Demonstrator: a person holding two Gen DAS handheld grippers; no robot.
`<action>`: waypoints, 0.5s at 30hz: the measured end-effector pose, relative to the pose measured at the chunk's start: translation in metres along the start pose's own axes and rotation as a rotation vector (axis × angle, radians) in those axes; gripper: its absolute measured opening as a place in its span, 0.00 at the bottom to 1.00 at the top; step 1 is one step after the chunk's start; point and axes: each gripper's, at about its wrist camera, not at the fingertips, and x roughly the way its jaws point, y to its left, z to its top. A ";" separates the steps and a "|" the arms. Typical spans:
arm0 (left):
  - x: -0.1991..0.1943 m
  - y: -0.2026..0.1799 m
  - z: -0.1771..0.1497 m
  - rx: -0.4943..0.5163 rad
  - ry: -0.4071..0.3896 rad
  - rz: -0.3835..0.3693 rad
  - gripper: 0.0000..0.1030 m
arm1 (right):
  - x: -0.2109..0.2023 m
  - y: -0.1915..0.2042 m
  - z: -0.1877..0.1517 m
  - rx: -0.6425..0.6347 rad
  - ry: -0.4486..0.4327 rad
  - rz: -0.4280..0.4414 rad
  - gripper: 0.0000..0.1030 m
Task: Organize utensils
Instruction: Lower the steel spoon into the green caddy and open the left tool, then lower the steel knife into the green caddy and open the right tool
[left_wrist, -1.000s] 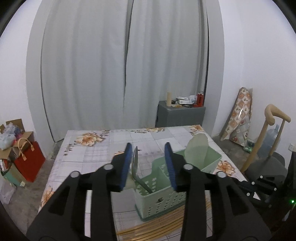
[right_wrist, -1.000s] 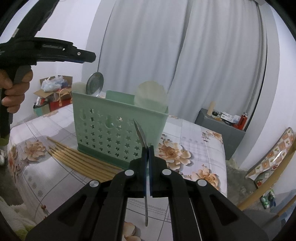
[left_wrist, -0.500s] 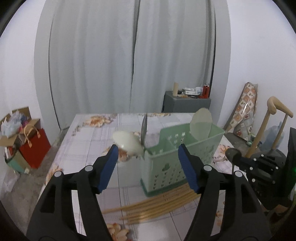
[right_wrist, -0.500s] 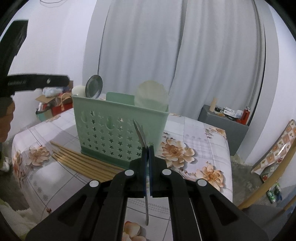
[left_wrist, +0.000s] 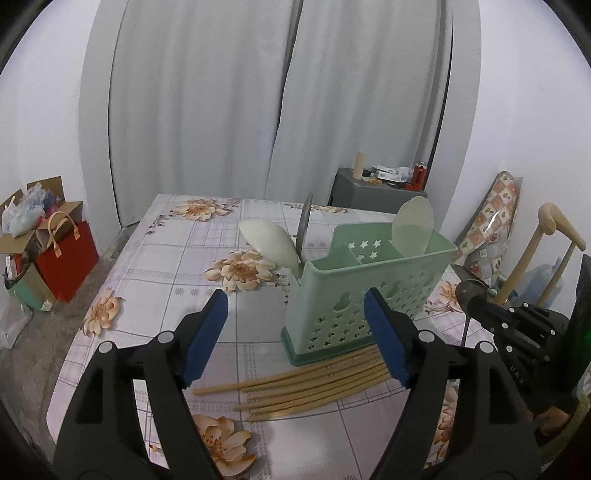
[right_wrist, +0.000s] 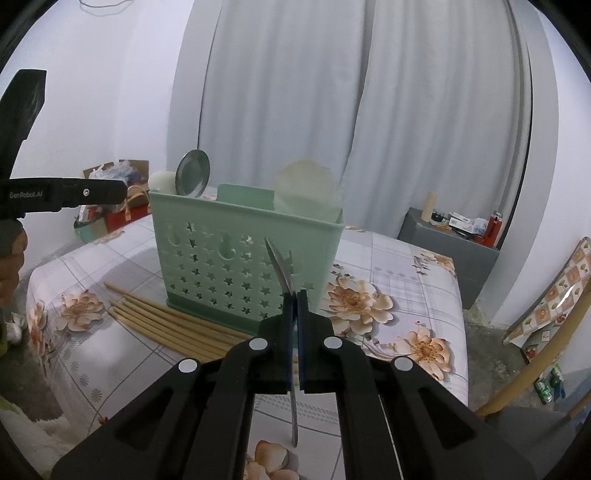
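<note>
White curtains (left_wrist: 280, 103) fill the back wall from 10 to 2 o'clock in the left wrist view. Below them the tabletop (left_wrist: 155, 280), under a floral checked cloth, runs from the centre toward 6 o'clock. A grey cabinet (left_wrist: 373, 192) stands at 1 o'clock behind it, and a red bag (left_wrist: 66, 262) sits on the floor at 9 o'clock.

The mint-green utensil caddy (left_wrist: 362, 295) stands upright on the tabletop just right of centre, star-shaped holes in its walls. At its 10 o'clock end a white ladle-like spoon (left_wrist: 269, 243) and a steel spoon (left_wrist: 304, 225) lean out; at its 1 o'clock end a pale flat round utensil (left_wrist: 413, 229) rises above the rim. A row of bamboo chopsticks (left_wrist: 295, 387) lies flat at 6 o'clock of the caddy, touching or just beside its base.

The left claw (left_wrist: 297, 343) is spread wide and holds nothing, hovering on the near side of the caddy and above the chopsticks. The right claw (right_wrist: 295, 321) is pressed together, pinching a slim metal utensil (right_wrist: 282, 275) by its handle; seen edge-on, its type cannot be told. Its upper end points to 12 o'clock in front of the caddy wall, and its lower end hangs toward 6 o'clock.
</note>
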 end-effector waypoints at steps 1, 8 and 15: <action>0.000 0.000 0.000 0.000 0.001 0.001 0.70 | 0.000 0.001 0.000 -0.001 0.000 0.000 0.02; 0.001 0.000 -0.002 -0.001 0.006 0.004 0.72 | 0.000 0.000 0.000 0.002 0.000 0.001 0.02; 0.003 0.000 -0.003 -0.003 0.011 0.005 0.72 | -0.004 -0.008 0.004 0.057 -0.011 0.036 0.02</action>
